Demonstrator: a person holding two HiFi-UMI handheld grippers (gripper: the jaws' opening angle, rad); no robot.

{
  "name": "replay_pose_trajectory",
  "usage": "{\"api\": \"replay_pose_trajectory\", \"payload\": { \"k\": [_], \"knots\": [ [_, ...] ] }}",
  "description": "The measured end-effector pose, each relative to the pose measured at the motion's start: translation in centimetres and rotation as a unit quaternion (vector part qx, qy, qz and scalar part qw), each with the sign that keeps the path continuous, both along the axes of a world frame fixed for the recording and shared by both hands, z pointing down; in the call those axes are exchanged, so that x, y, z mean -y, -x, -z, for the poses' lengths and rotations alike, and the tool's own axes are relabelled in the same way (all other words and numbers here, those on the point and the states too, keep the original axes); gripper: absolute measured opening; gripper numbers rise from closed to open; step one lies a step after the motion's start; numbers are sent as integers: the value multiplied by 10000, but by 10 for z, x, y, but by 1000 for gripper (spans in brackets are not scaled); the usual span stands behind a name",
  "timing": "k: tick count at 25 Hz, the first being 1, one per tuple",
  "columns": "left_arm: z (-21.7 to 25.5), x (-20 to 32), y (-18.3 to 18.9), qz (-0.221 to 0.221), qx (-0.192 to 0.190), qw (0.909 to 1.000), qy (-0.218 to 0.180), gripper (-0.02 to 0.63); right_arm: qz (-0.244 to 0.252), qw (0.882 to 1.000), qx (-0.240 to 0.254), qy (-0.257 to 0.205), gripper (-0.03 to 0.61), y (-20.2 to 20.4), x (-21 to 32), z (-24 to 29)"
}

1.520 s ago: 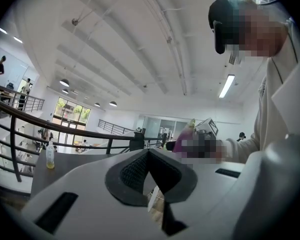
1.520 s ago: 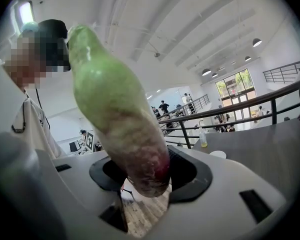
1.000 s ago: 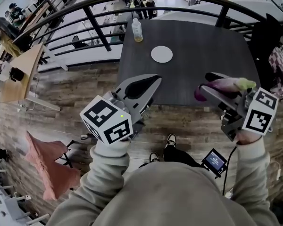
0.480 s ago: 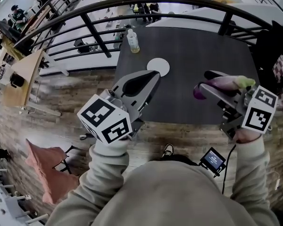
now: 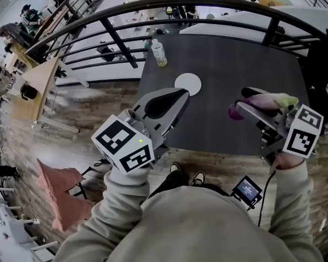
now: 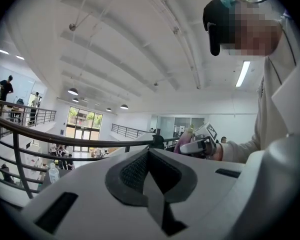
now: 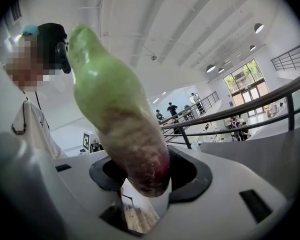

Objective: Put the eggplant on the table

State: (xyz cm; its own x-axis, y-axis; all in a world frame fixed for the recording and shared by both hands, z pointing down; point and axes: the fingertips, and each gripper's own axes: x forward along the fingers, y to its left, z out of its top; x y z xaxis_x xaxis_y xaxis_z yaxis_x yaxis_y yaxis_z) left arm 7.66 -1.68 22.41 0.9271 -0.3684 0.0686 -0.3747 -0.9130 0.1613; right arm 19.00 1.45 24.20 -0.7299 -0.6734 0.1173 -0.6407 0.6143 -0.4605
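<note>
Eggplant [image 5: 262, 100]: clamped lengthwise in the right tongs [image 5: 239, 101], purple end at the jaw tips, green end back toward the marker cube. It is carried in the air over the near part of the dark table [image 5: 235, 48] and is not yet set down. Left tongs [image 5: 177, 94]: jaws brought together on nothing, held beside the right pair. White disc [image 5: 187, 83]: seen just past the left tips. Bottle [image 5: 159, 53]: farther ahead of them, near the far corner. Hazards, as judged: the skin is smooth and rounded, and the grip is taken along the length rather than across it (a poor purchase), so the piece could be squeezed forward out of the jaws. If it is released while high, a roll is to be expected, and the table edge beneath the right tongs is close enough for it to be lost to the floor. A lower release, further ahead of the tips, is indicated.
</note>
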Motion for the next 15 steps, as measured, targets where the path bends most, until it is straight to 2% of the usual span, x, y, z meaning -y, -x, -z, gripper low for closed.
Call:
{"api": "replay_pose_trajectory", "payload": {
  "k": [4, 8, 11, 15],
  "knots": [
    [-8, -2, 21, 57, 13, 10000, -38, 5, 46, 10000, 28, -59, 219, 20, -4, -10],
    [-3, 32, -12, 69, -3, 10000, 0, 5, 94, 9999, 34, -8, 219, -7, 27, -7],
    [26, 56, -35, 27, -93, 10000, 8, 5, 136, 9999, -75, 53, 219, -21, 48, 16],
    [51, 86, -30, -37, -198, 9998, 90, 5, 96, 9997, -176, 120, 219, -15, 77, 46]
  ]
}}
